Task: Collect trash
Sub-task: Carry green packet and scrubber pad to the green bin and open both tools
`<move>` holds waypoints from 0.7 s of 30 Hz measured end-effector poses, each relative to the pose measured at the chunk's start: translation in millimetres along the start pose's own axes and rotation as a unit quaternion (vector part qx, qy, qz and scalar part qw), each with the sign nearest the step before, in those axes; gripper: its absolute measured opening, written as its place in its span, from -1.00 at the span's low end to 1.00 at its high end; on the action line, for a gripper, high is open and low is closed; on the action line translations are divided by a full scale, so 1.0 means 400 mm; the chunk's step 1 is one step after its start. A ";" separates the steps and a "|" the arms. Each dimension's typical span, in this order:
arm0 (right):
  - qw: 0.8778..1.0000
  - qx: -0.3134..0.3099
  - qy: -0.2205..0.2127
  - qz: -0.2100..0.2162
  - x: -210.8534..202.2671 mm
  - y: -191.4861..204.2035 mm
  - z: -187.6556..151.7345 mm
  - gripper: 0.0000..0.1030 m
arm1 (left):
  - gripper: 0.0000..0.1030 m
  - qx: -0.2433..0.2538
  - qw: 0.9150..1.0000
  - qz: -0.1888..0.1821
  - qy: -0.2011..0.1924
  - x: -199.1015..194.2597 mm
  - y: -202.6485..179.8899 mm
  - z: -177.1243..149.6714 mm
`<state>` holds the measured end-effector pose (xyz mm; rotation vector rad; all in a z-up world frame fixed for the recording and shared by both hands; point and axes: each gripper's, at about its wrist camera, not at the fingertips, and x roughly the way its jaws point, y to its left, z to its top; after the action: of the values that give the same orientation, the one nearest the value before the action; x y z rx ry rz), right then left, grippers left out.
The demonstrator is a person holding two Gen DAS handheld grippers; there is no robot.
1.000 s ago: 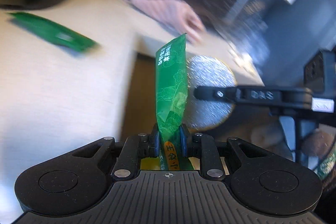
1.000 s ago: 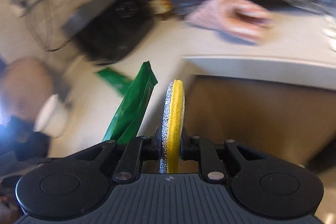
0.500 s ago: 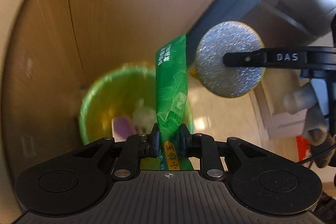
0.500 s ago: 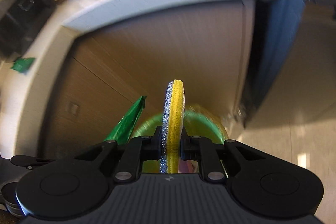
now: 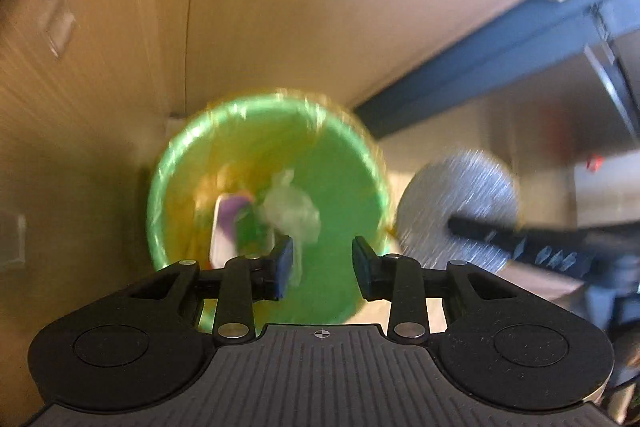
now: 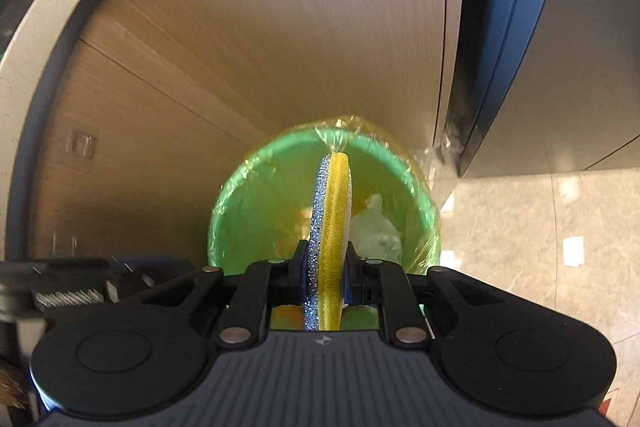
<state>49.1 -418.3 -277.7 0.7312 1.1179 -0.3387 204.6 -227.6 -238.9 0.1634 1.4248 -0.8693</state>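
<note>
While the left tongs [image 5: 322, 263] hang spread and empty over the green bin [image 5: 352, 163], having just been opening, the right tongs [image 6: 326, 269] pinch a round yellow-and-silver scouring pad [image 6: 330, 227] on edge above the same bin's rim.

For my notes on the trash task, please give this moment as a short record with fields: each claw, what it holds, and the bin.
left claw: open, nothing between the pads; jaws have just been opening
right claw: shut on round scouring pad, silver glitter one face, yellow the other
bin: green, clear liner, below both claws
bin contents: crumpled clear plastic, white and purple packet
</note>
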 end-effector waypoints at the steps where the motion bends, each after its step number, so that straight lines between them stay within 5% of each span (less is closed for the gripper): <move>1: 1.000 0.000 0.005 0.002 0.010 0.002 0.001 -0.71 | -0.29 -0.006 1.000 0.000 -0.010 -0.011 0.002 0.007; 10: 0.999 -0.009 0.047 0.024 0.111 0.033 0.014 -0.69 | -0.30 -0.002 1.000 0.013 -0.014 -0.044 -0.012 0.010; 17: 0.998 -0.031 0.055 0.005 0.138 0.070 0.025 -0.30 | -0.30 0.052 0.997 0.022 -0.046 -0.074 -0.059 -0.007; 21: 0.998 -0.032 0.055 -0.011 0.136 0.077 0.032 -0.27 | -0.30 0.059 0.996 0.014 -0.061 -0.115 -0.065 -0.017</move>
<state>99.0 -399.0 -312.5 0.6874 1.2371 -0.2828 187.9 -222.2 -188.5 0.2168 1.2554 -0.9251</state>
